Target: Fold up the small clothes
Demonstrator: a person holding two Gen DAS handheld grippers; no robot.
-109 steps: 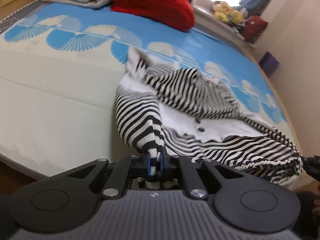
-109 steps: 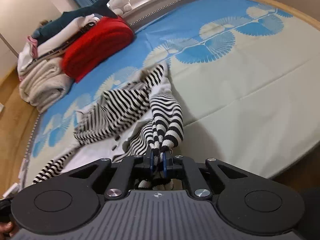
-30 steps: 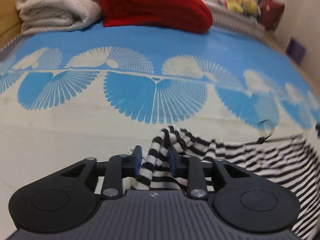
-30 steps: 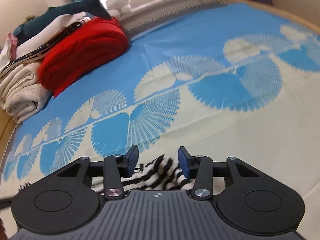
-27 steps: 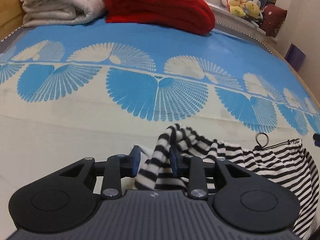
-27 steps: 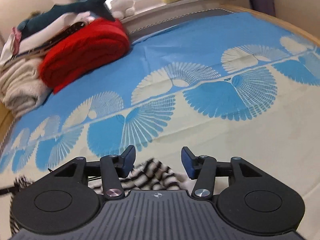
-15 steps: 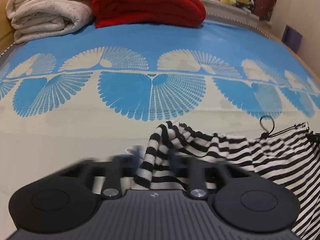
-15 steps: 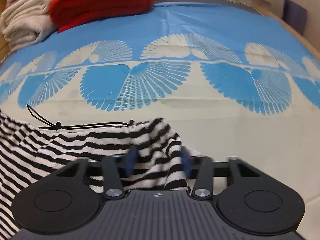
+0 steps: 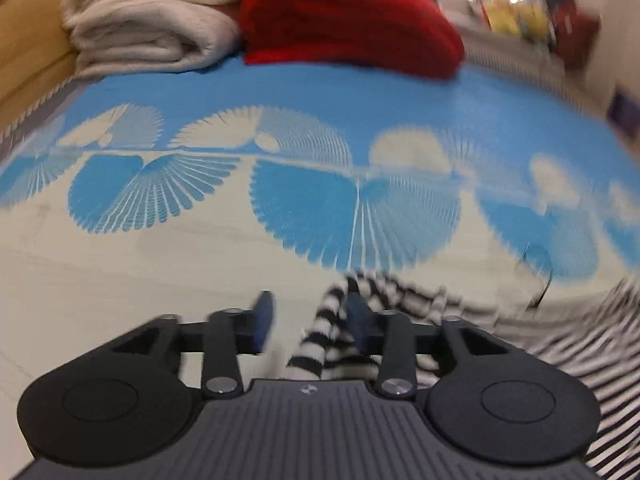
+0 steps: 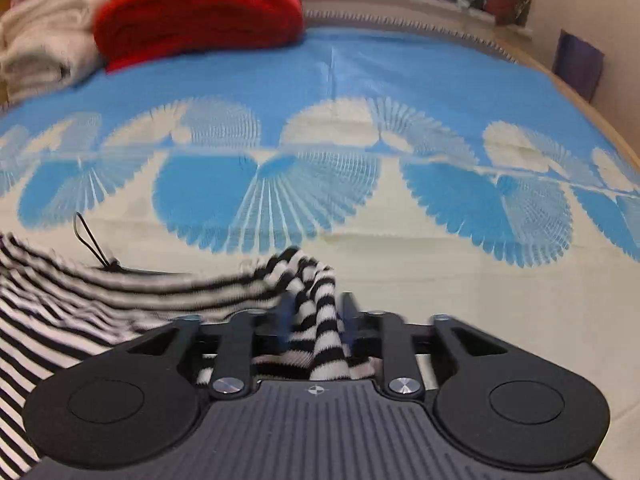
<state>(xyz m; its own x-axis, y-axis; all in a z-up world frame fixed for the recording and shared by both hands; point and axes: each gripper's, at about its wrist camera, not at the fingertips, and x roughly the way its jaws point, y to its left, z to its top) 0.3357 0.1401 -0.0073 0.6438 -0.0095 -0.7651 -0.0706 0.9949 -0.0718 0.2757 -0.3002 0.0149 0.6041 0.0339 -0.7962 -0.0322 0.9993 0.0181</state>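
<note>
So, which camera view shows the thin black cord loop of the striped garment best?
The right wrist view. There the black cord loop lies sharp on the cream part of the bedspread, at the edge of the striped garment. In the left wrist view the same cord loop is only a smeared dark line, blurred by motion.

Both tongs [image 9: 310,316] [image 10: 316,312]: matte black housings, ribbed grey top, silver screws, blue fingertip pads [image 9: 264,314].

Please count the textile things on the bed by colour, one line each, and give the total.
Black-and-white striped garment: 1
Red folded blanket: 1
Cream folded blanket: 1
Blue-and-cream bed cover: 1
Total: 4
</note>
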